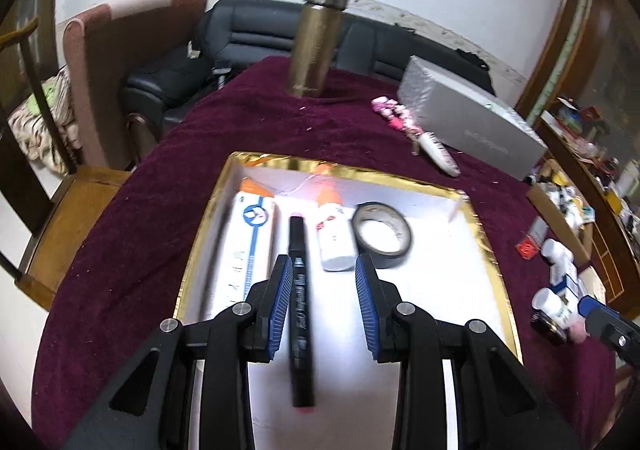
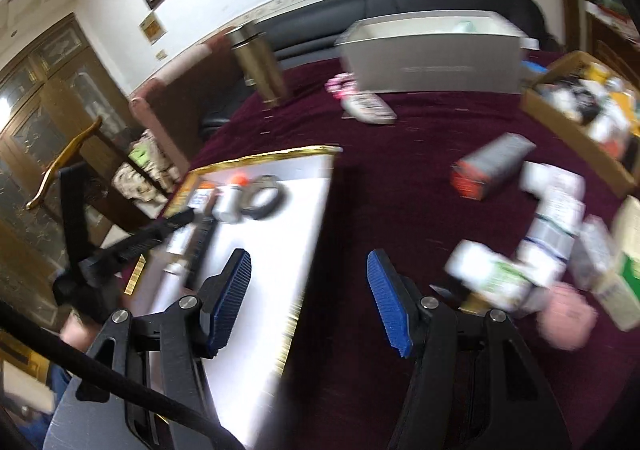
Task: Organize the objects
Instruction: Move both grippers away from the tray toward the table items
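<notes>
A gold-rimmed white tray (image 1: 436, 242) lies on the maroon tablecloth. In it lie a white box (image 1: 250, 246), a black marker (image 1: 300, 314), a white bottle with an orange cap (image 1: 334, 238) and a roll of black tape (image 1: 382, 230). My left gripper (image 1: 324, 270) is open over the tray; the marker lies between its fingers, close to the left pad, not gripped. My right gripper (image 2: 310, 262) is open and empty above the tray's right edge (image 2: 316, 234). Loose bottles and boxes (image 2: 532, 250) lie to its right.
A brass flask (image 1: 318, 42) stands at the table's far side. A grey box (image 1: 468, 114) and a pink keychain with a remote (image 1: 416, 130) lie at the back right. A cardboard box of items (image 2: 584, 110) sits at the right. Chairs and a sofa surround the table.
</notes>
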Available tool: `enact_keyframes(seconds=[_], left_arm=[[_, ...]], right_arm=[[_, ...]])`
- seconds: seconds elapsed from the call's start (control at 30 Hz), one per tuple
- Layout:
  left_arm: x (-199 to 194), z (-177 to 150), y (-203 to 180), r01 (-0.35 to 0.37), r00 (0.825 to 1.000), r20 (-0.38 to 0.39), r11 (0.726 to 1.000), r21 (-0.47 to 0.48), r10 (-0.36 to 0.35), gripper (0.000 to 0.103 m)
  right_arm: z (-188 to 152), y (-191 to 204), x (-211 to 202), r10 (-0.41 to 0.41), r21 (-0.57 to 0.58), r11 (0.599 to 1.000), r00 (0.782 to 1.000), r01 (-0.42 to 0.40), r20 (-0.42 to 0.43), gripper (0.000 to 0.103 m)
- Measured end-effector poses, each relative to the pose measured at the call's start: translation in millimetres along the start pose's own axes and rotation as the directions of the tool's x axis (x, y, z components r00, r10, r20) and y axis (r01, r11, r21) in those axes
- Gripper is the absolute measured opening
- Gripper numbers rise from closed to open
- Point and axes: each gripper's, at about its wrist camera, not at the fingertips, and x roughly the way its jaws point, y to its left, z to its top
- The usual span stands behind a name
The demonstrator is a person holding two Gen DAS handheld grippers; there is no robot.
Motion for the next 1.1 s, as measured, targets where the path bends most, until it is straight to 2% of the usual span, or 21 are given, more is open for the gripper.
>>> enact_keyframes(seconds=[0.1, 0.17, 0.27, 0.33, 0.4, 0.47, 0.5, 0.63, 0.73, 0.87, 0.9, 0.97, 1.0, 1.1], left_arm=[[-13, -2, -18, 0.022, 1.000, -0.013, 0.999, 0.036, -0.022, 0.028], [-29, -5, -40, 0.067, 0.998, -0.016, 0.995, 0.069, -0.066, 0.028], [-49, -11, -81, 0.158, 0.987, -0.050, 0.981, 0.112, -0.153, 0.028], [-57, -18, -112, 0.252, 0.965, -0.101, 0.959, 0.127, -0.240, 0.028], [-54, -24, -133, 0.276, 0.955, -0.141, 0.954, 0.116, -0.259, 0.029], [-51, -29, -147, 0.278, 0.953, -0.155, 0.955, 0.108, -0.260, 0.029], [-50, -31, -151, 0.267, 0.956, -0.155, 0.958, 0.105, -0.250, 0.029], [-46, -39, -159, 0.224, 0.967, -0.148, 0.967, 0.120, -0.206, 0.029], [-44, -45, -159, 0.205, 0.971, -0.151, 0.970, 0.129, -0.185, 0.029], [-39, -51, -156, 0.197, 0.969, -0.173, 0.973, 0.116, -0.176, 0.029], [-39, -51, -156, 0.195, 0.969, -0.176, 0.974, 0.115, -0.174, 0.029], [-40, -52, -156, 0.193, 0.969, -0.179, 0.974, 0.115, -0.171, 0.029], [-40, -52, -156, 0.193, 0.968, -0.185, 0.974, 0.116, -0.170, 0.029], [-35, -53, -168, 0.207, 0.960, -0.221, 0.969, 0.137, -0.174, 0.029]], right_arm=[[-6, -43, -21, -0.067, 0.022, 0.998, 0.997, 0.066, 0.039, 0.060], [-8, -67, -27, -0.061, 0.051, 0.997, 0.998, 0.059, 0.031, 0.060], [-14, -104, -30, -0.020, 0.124, 0.992, 0.998, 0.012, 0.064, 0.060], [-18, -117, -27, 0.017, 0.154, 0.988, 0.998, -0.025, 0.056, 0.060], [-23, -124, -21, 0.108, 0.168, 0.979, 0.993, -0.114, 0.042, 0.060], [-25, -119, -14, 0.226, 0.162, 0.961, 0.974, -0.225, 0.010, 0.060], [-27, -113, -12, 0.245, 0.143, 0.960, 0.969, -0.242, -0.005, 0.060], [-28, -102, -1, 0.194, 0.110, 0.976, 0.980, -0.189, -0.041, 0.060], [-27, -100, 3, 0.102, 0.080, 0.992, 0.994, -0.099, -0.036, 0.060], [-30, -99, 18, 0.136, 0.099, 0.987, 0.987, -0.127, -0.089, 0.061], [-31, -94, 19, 0.201, 0.102, 0.976, 0.974, -0.190, -0.108, 0.062], [-29, -94, 17, 0.344, 0.134, 0.934, 0.933, -0.330, -0.101, 0.063], [-27, -94, 14, 0.362, 0.139, 0.926, 0.929, -0.350, -0.076, 0.063], [-24, -102, 6, 0.298, 0.151, 0.945, 0.954, -0.291, -0.028, 0.064]])
